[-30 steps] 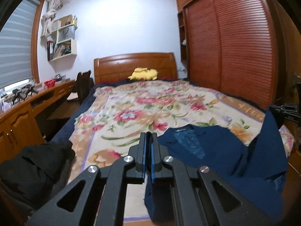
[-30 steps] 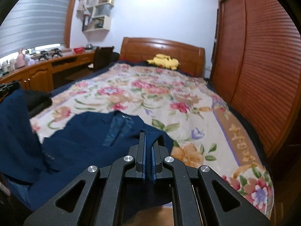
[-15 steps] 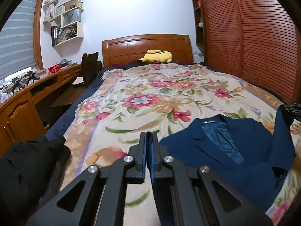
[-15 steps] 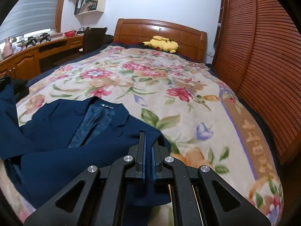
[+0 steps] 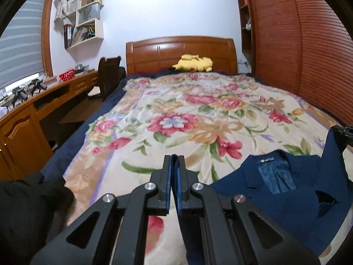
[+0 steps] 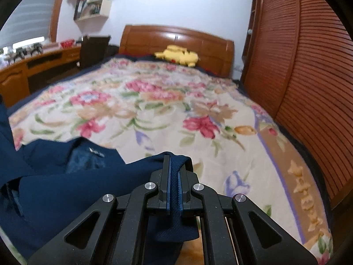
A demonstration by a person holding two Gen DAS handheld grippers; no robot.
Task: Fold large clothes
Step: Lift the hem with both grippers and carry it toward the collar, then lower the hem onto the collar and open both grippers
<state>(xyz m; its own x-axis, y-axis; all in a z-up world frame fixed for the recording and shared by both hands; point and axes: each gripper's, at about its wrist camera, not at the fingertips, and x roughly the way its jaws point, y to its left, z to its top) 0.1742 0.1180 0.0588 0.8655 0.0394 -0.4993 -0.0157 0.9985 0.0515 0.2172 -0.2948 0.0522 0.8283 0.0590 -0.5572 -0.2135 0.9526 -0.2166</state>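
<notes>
A navy blue jacket [image 5: 284, 190] lies open-side up on the near end of the floral bedspread [image 5: 198, 119], collar and lining toward the headboard. My left gripper [image 5: 173, 161] is shut on a thin edge of the jacket at its left side. My right gripper [image 6: 174, 163] is shut on a fold of the jacket [image 6: 66, 181] at its right side and lifts that edge a little. The right gripper also shows at the far right of the left wrist view [image 5: 344, 132], with cloth hanging from it.
A black garment [image 5: 28, 207] lies at the bed's near left corner. A yellow plush toy [image 5: 192, 63] sits at the wooden headboard. A wooden desk [image 5: 28, 114] and a chair run along the left. A slatted wooden wardrobe [image 6: 308, 66] stands close on the right.
Both grippers have moved forward and lower over the bed with the jacket, which has come down from hanging to lying spread on the bedspread.
</notes>
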